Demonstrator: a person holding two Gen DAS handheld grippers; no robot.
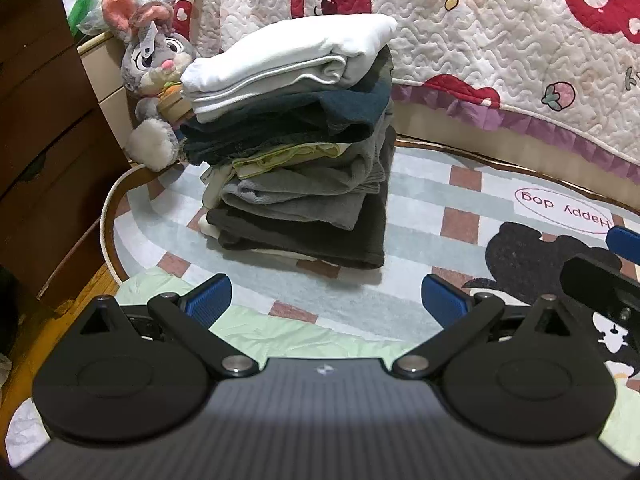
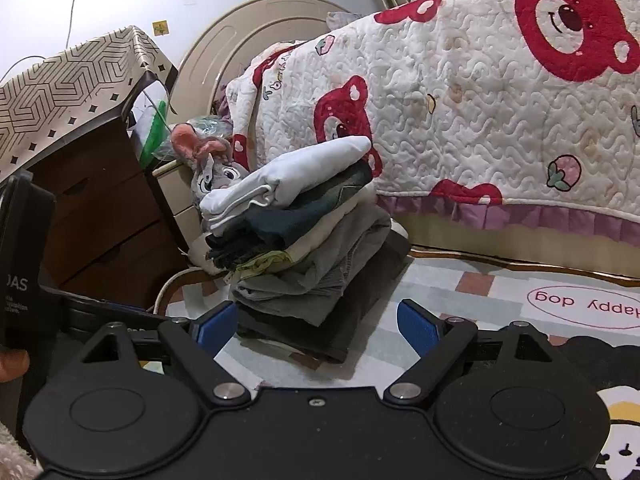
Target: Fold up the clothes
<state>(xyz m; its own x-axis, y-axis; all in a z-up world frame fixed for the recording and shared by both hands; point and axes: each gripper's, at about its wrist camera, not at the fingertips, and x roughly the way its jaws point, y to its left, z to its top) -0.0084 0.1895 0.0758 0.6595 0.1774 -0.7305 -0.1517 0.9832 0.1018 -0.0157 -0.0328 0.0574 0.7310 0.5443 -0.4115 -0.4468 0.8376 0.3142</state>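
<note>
A tall stack of folded clothes [image 1: 296, 152] stands on the checked rug [image 1: 420, 208], white garment [image 1: 292, 56] on top, dark and grey ones below. The same stack [image 2: 304, 240] shows in the right wrist view, leaning a little. My left gripper [image 1: 326, 300] is open, short of the stack, its blue pads [image 1: 212, 298] wide apart with nothing between them. A pale green cloth [image 1: 256, 328] lies on the rug under and just ahead of it. My right gripper [image 2: 318, 326] is open too, close to the stack's base, holding nothing. It also shows at the left view's right edge [image 1: 600, 276].
A bed with a white quilt printed with red bears [image 2: 480, 100] runs behind the stack. A grey plush rabbit [image 1: 152, 64] leans beside the stack. A dark wooden drawer unit [image 1: 44, 140] stands at the left. A hand [image 2: 12, 364] holds the left gripper's handle.
</note>
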